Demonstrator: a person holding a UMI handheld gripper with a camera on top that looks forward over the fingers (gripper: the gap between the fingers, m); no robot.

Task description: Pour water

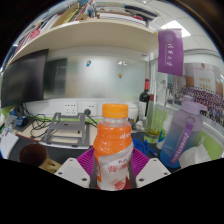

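Gripper: gripper (113, 170) clamped on the bottle, purple pads (87, 160) pressed to both its sides
Bottle: clear plastic bottle of orange drink with orange cap and pale label (113, 148), upright between the fingers
Beyond, right: translucent purple-tinted plastic bottle (180, 128); dark glass bottle (146, 100) further back
Beyond, left: grey metal device (67, 130) on the cluttered desk (35, 140)
Above: pale shelf (90, 38)

An upright orange-capped bottle (114, 146) with orange label stands between the tool's (113, 172) fingers.
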